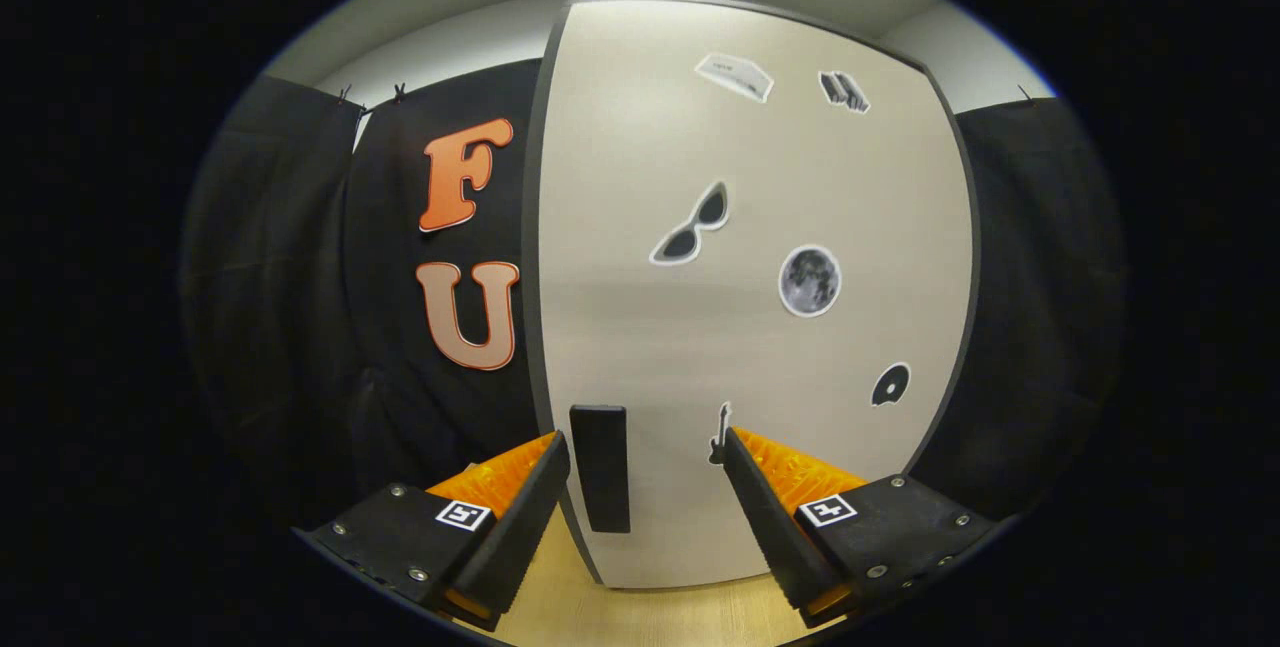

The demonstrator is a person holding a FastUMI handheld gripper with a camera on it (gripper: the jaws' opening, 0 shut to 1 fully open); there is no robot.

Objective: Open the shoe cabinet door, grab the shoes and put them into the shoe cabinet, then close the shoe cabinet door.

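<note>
Directly ahead stands the shoe cabinet door (700, 327), a tall pale panel with a dark edge, upright and shut. It carries several small stickers: sunglasses (692, 225), a moon (809, 280), a disc (890, 385), a small guitar (719, 435) and two more near the top. Low on the door, close to its left edge, a dark vertical handle (600, 467) stands out from the surface.

The gripper (645, 467) points at the lower part of the door. Its jaws are spread wide and hold nothing. The handle sits between the fingers, closer to the left one, and appears just beyond the tips rather than touching them. A strip of light wooden floor (640, 612) runs under the door and the fingers. Black cloth hangs on both sides of the cabinet.

By the look of it, the door is a stiff, flat board that should swing on hinges along its right side, so it will likely move easily with a steady pull. The handle is the sensible place to grip: rigid, narrow and raised enough for the jaws to close across it. The smooth door face offers no purchase.
</note>
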